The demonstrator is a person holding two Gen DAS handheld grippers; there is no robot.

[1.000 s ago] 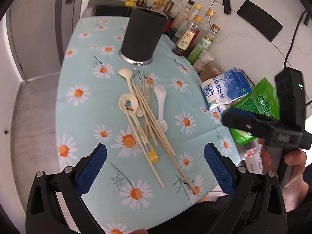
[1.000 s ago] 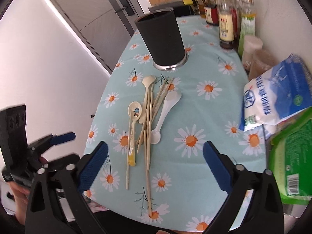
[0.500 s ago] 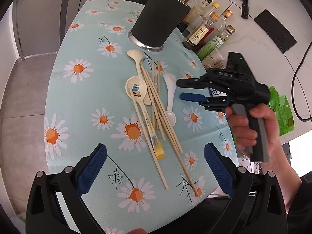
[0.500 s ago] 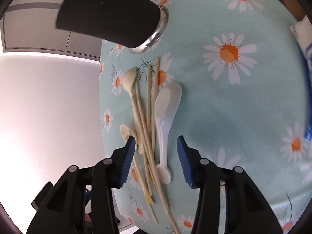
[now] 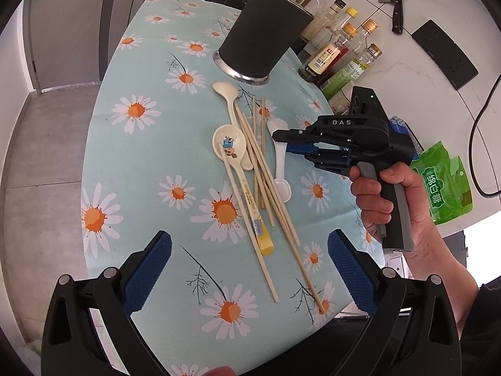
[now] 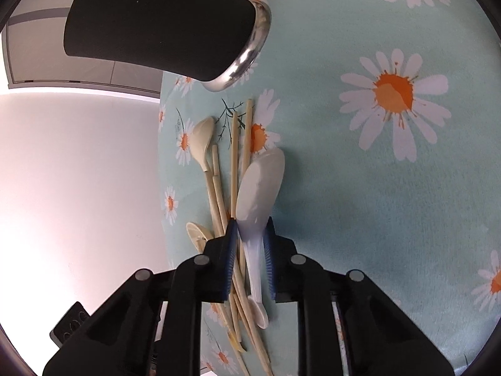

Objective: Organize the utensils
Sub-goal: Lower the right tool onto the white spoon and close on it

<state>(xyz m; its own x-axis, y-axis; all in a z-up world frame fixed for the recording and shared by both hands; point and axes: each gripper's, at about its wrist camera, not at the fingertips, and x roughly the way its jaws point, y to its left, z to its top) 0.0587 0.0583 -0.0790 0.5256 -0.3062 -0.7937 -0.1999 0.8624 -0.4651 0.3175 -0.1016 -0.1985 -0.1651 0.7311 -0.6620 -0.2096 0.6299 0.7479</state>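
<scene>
Utensils lie heaped on a round table under a pale blue cloth printed with white and orange daisies [image 5: 137, 169]; a tall black cylindrical holder with a shiny metal base ring [image 5: 261, 34] stands just beyond the heap, upright on the cloth. The right gripper [image 6: 250, 244] is tipped down over the heap, its jaws closing, and the glossy white ceramic soup spoon [image 6: 260, 185] has its neck between the two blue pads [image 6: 230, 250]; both pads appear to touch the handle, while the bowl juts out ahead of the fingertips and the rounded handle end lies behind them on the cloth. Several pale bamboo chopsticks [image 5: 266, 175] cross beside that spoon, one of them passing close under the left-hand pad in the right wrist view. A cream plastic spoon with a cartoon print in its bowl and a yellow handle tip [image 5: 230, 147] lies on the other side of the chopsticks, and a plain cream spoon [image 5: 227, 92] points its bowl toward the holder. The left gripper [image 5: 250, 269] hangs over the near edge of the table with its blue pads spread wide and nothing between them. A person's bare hand [image 5: 391, 194] grips the right tool's handle; glass sauce bottles [image 5: 338, 53] stand beside the holder and a green packet [image 5: 444, 185] rests on the white counter.
</scene>
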